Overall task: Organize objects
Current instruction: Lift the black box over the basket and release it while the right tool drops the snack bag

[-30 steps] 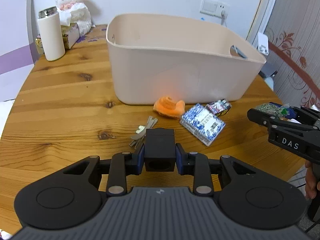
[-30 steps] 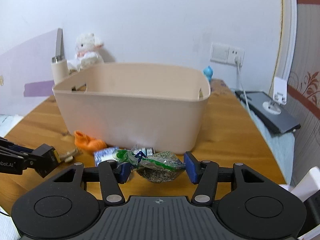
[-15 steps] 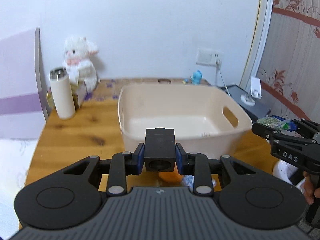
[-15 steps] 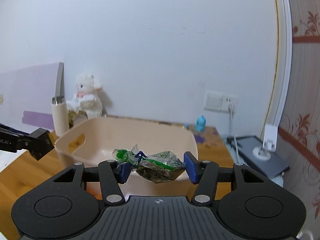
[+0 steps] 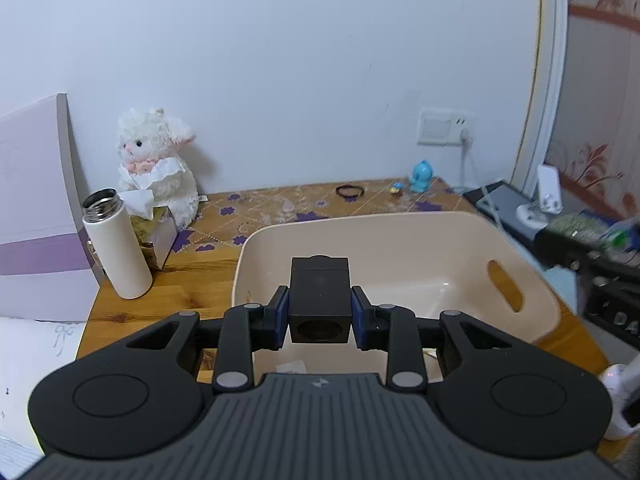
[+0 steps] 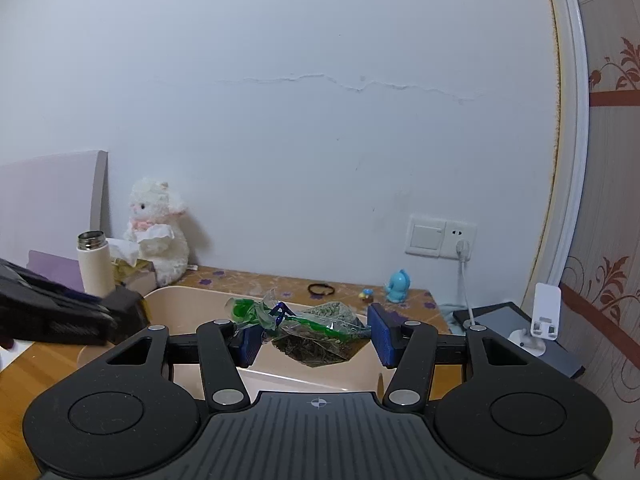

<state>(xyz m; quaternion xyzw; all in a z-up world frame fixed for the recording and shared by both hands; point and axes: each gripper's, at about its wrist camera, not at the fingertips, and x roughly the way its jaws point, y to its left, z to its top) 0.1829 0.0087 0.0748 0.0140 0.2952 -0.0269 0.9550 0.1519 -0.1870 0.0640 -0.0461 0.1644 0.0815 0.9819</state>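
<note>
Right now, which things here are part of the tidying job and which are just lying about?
Part of the job:
black cube in the left gripper
clear bag of dried herbs in the right gripper
beige bin

Lying about:
plush lamb
white flask
tissue box
blue figurine
hair tie

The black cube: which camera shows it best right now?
The left wrist view. The black cube sits centred and sharp between the left gripper pads, above the beige bin. The right wrist view catches only a blurred corner of it at the left edge.
</note>
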